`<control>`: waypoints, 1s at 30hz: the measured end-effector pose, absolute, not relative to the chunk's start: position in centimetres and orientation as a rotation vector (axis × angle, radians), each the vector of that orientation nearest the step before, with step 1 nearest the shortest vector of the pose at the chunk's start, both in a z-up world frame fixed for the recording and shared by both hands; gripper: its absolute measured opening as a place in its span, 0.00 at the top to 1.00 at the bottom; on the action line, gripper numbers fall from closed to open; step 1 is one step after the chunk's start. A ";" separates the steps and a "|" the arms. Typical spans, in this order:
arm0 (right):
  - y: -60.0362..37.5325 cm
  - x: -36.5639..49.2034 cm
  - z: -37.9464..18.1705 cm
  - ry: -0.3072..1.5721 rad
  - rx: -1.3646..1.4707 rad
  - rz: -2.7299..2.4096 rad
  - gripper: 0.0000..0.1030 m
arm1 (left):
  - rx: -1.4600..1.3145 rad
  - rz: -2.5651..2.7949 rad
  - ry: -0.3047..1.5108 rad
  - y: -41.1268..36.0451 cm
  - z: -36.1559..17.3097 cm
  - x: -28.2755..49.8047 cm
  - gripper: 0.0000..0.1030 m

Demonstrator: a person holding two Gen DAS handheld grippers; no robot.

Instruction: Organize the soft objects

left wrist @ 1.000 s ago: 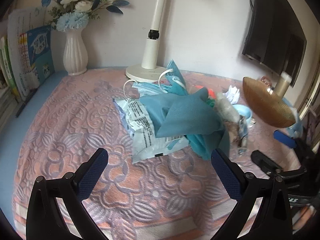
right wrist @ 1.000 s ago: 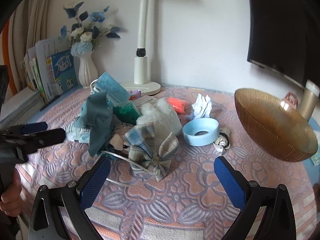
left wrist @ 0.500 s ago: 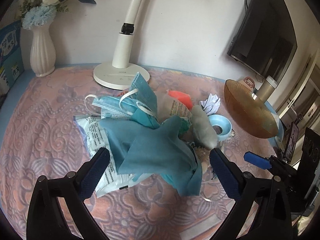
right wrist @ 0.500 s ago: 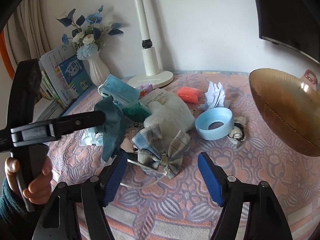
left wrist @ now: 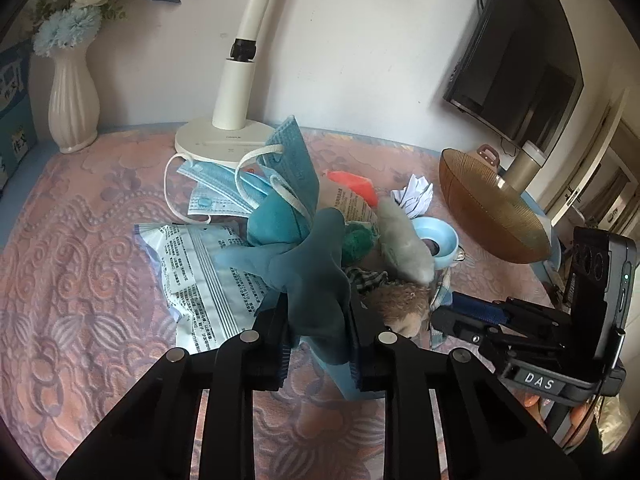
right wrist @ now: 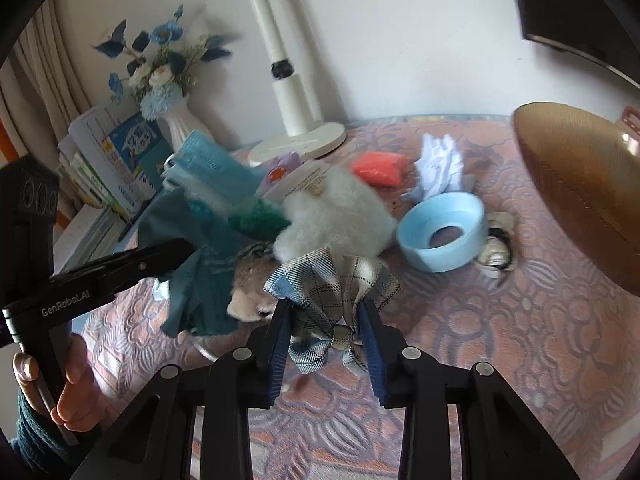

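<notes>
A pile of soft things lies on the pink patterned cover. My left gripper (left wrist: 316, 308) is closing on a dark teal cloth (left wrist: 312, 264) at the pile's near side, and its pads pinch the fabric. In the right wrist view the left gripper (right wrist: 176, 252) comes in from the left with the teal cloth (right wrist: 200, 280) hanging from it. My right gripper (right wrist: 325, 312) is closing on a plaid bow (right wrist: 332, 280), with the pads against its sides. Blue face masks (left wrist: 224, 188), a wipes pack (left wrist: 200, 268), white fluff (right wrist: 336, 216) and a brown plush toy (left wrist: 400, 304) also sit in the pile.
An amber bowl (right wrist: 580, 184) stands at the right. A light blue ring (right wrist: 440, 232), crumpled paper (right wrist: 440, 160) and an orange lump (right wrist: 378, 168) lie behind the pile. A lamp base (left wrist: 220, 140), a white vase (left wrist: 74, 92) and books (right wrist: 120, 160) line the back and left.
Both grippers moved in toward the pile and went from wide open to nearly closed. The left now pinches the teal cloth, the right the plaid bow.
</notes>
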State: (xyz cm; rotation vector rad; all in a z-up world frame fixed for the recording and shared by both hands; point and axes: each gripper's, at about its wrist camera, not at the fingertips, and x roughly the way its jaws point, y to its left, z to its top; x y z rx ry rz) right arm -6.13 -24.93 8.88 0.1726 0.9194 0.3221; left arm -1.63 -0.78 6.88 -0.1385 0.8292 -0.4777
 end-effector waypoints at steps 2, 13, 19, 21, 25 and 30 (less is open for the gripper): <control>-26.2 -6.9 9.5 0.894 0.206 0.306 0.68 | -0.148 -0.485 0.811 -0.3 7.4 -2.4 0.82; -28.8 -10.4 13.4 0.922 0.052 0.120 0.68 | -0.314 -0.715 0.827 2.8 10.1 -6.5 0.81; -29.3 -10.4 9.2 1.073 0.088 0.135 0.67 | -0.126 -0.563 0.963 2.4 7.1 -7.6 0.69; -29.1 -10.6 8.9 1.082 0.077 0.138 0.67 | -0.145 -0.582 0.984 3.3 6.5 -8.3 0.69; -29.0 -11.0 9.1 1.074 0.065 0.138 0.68 | -0.173 -0.530 0.954 6.3 6.8 -9.9 0.69; -28.5 -11.3 8.7 1.090 0.049 0.149 0.60 | -0.244 -0.476 0.956 9.4 6.5 -9.4 0.57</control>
